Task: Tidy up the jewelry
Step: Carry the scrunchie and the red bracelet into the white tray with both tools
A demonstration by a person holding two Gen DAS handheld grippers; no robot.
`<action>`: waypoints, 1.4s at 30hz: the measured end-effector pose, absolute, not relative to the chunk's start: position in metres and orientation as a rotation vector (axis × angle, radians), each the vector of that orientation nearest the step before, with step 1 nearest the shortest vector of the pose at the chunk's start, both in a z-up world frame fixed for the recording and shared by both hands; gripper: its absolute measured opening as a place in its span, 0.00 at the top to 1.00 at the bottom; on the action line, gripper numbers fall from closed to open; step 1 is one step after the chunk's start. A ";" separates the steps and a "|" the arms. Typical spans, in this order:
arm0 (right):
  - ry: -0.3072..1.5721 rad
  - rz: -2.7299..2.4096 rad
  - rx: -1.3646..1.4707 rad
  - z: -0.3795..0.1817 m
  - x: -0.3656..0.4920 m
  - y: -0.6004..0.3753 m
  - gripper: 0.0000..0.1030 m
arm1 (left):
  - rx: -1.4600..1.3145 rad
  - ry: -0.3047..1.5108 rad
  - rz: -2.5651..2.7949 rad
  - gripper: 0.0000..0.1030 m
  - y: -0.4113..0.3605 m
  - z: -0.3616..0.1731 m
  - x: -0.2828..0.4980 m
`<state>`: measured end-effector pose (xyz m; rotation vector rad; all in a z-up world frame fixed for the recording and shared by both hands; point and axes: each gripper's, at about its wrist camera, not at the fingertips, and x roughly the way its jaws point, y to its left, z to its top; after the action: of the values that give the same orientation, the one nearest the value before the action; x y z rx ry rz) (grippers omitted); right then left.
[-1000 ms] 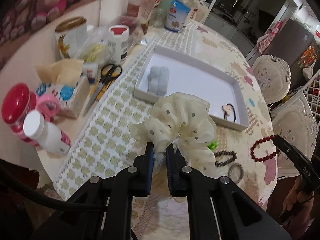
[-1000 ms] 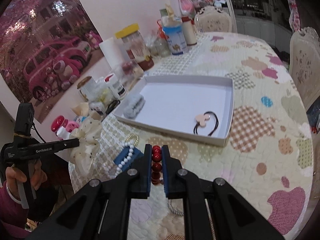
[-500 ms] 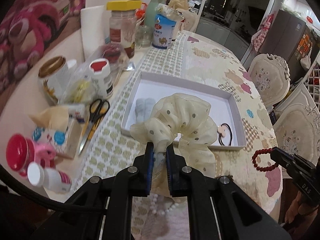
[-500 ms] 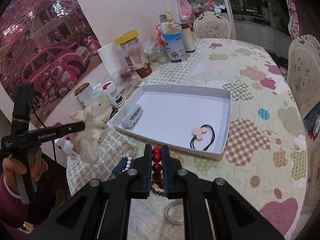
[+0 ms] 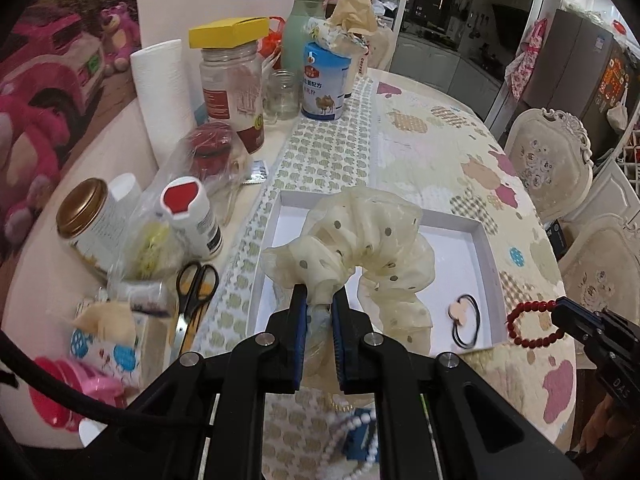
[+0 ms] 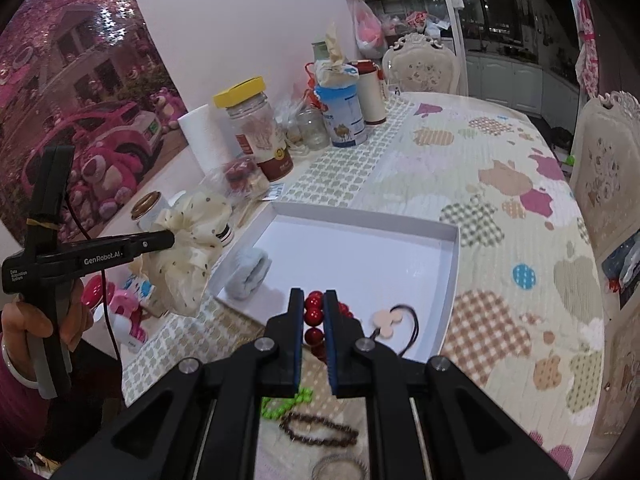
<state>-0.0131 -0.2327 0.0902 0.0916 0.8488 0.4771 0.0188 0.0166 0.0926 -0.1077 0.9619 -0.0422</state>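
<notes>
- The left gripper (image 5: 319, 304) clamps a fold of a cream, polka-dotted chiffon scrunchie (image 5: 360, 244), jaws pinched tight on the fabric; the scrunchie hangs in the air above the near left part of a shallow white tray (image 5: 486, 248).
- From the right wrist view, the same scrunchie (image 6: 192, 240) dangles from the tips of the left gripper (image 6: 170, 239), held out by a hand (image 6: 28, 326) at the table's left edge, just beside the tray's left wall (image 6: 256, 228).
- The right gripper (image 6: 313, 312) is closed on a red bead bracelet (image 6: 313, 316) — the beads sit stacked between its blue pads, over the tray's near edge.
- In the left wrist view, the bracelet (image 5: 528, 326) shows as a full loop hanging from the right gripper (image 5: 560, 305), off the tray's near right corner.
- Inside the tray lie a pale blue fuzzy scrunchie (image 6: 248, 274) in the near left corner and a black hair tie with a pale pink charm (image 6: 386, 320) toward the near right side.
- On the patterned tablecloth (image 6: 500, 208) just in front of the tray rest a green bead bracelet (image 6: 286, 400), a dark brown bead bracelet (image 6: 320, 430) and a silvery bangle (image 6: 340, 468) — all partly hidden by the gripper's frame.
- A white pearl strand (image 5: 352, 432) lies on the cloth beneath the left gripper.
- Left of the tray stand jars, a paper towel roll (image 5: 164, 96) and black-handled scissors (image 5: 196, 284).
</notes>
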 end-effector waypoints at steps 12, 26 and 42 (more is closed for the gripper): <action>0.915 0.449 0.106 0.060 0.048 -0.216 0.91 | -0.080 1.013 -0.045 0.99 0.010 0.061 0.083; 0.994 0.427 0.133 0.023 0.089 -0.213 0.91 | -0.117 1.088 -0.046 0.99 0.013 0.021 0.140; 1.103 0.176 0.070 -0.054 0.154 -0.261 0.91 | -0.134 1.173 0.033 0.99 0.028 -0.036 0.175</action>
<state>0.1542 -0.2607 -0.0536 0.0702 1.1034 0.1765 0.1753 0.0283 -0.0363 -0.1344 1.1733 0.0333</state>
